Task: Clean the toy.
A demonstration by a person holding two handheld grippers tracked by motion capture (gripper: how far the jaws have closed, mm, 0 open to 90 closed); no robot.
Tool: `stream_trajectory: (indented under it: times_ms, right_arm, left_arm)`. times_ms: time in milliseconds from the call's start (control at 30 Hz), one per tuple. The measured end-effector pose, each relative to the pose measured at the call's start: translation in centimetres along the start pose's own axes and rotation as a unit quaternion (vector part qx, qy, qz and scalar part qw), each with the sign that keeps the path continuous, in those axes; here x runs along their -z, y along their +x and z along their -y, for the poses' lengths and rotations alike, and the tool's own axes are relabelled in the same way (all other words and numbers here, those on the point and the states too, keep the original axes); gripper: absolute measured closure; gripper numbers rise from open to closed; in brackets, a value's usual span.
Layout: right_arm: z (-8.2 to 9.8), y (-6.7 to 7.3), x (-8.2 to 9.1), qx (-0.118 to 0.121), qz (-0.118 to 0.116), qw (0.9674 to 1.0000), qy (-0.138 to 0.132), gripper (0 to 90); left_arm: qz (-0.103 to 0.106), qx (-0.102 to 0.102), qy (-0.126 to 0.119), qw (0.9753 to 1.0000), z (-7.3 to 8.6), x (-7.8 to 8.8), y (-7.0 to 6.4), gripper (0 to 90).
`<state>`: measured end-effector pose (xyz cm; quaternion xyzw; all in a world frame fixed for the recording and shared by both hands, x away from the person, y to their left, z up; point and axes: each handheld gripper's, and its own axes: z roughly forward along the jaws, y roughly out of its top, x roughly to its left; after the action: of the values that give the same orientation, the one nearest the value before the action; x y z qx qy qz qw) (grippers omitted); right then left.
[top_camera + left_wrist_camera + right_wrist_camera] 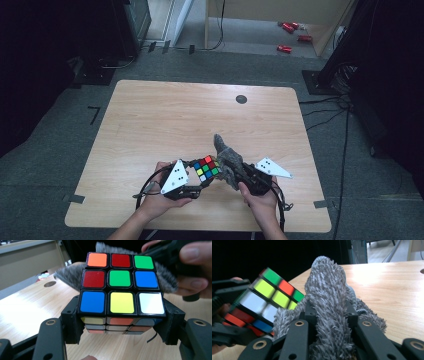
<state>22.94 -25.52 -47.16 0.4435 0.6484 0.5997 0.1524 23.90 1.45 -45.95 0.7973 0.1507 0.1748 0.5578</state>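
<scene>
1. Left gripper (200,179): its jaws clamp two opposite sides of the puzzle cube (206,168), held clear above the near part of the table (150,130).
2. Right gripper (329,312): its jaws are clenched on a grey fuzzy cloth (327,290), whose long axis rises up and away from the jaws.
3. Key relation: the cloth lies just beside the cube's right-hand side, seemingly touching it; the right hand (260,197) is nearer, so wiping likely calls for a short leftward sweep.
</scene>
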Motion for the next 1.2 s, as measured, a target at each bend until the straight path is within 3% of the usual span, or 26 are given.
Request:
stream_trajectory:
  times_ms: [67,200,300,400,567,600,633,700,800,867,933,1133,1200]
  right_arm:
    - [0.0,0.0,0.0,-0.001,0.002,1.0000,0.001,73.5]
    - [-0.4,0.8,0.2,0.005,-0.015,0.9998,-0.010,73.4]
    - [-0.6,1.8,0.4,0.031,-0.012,0.9993,-0.016,73.2]
    - [-0.6,1.4,0.5,0.021,-0.017,0.9994,-0.020,73.1]
    - [0.5,0.5,-0.2,0.015,0.003,0.9999,0.007,73.0]
    - [0.5,0.5,-0.2,0.019,0.012,0.9997,0.012,72.8]
    - [0.4,0.6,-0.2,0.032,0.038,0.9986,0.019,72.6]
    - [0.4,0.3,-0.2,0.052,0.082,0.9949,0.026,72.0]
    - [0.3,-1.3,0.3,0.076,0.134,0.9876,0.026,72.1]
    - [0.1,-2.5,0.8,0.066,0.149,0.9866,0.018,72.0]
    - [0.0,-3.5,1.3,0.072,0.164,0.9837,0.014,72.0]
    - [0.3,-5.6,1.5,0.067,0.185,0.9804,0.016,70.8]
    - [0.5,-6.1,1.5,0.059,0.191,0.9797,0.018,70.2]
  left_arm:
    - [0.009,0.003,0.015,0.9998,0.2,-0.3,0.2,34.9]
    - [0.000,-0.022,0.054,0.9983,0.8,-1.2,-0.5,34.9]
    - [0.002,-0.022,0.048,0.9986,0.6,-1.2,-0.7,34.9]
    - [0.009,-0.017,0.035,0.9992,0.3,-0.8,-0.5,34.9]
    - [0.010,-0.013,0.033,0.9993,0.4,-0.9,-0.5,34.9]
    - [0.007,-0.011,0.032,0.9994,0.4,-0.9,-0.4,35.0]
    - [0.004,-0.007,0.030,0.9995,0.4,-0.9,-0.2,35.0]
    - [-0.004,0.001,0.034,0.9994,0.5,-0.9,0.3,35.0]
    - [-0.019,0.024,0.054,0.9981,1.3,-1.2,1.3,35.0]
    - [-0.027,0.044,0.065,0.9965,1.7,-1.4,2.0,35.0]
    - [-0.039,0.062,0.078,0.9943,2.2,-1.8,2.7,35.0]
    - [-0.067,0.088,0.106,0.9883,3.0,-2.9,3.7,34.9]
    - [-0.078,0.097,0.118,0.9852,3.2,-3.2,4.0,35.0]
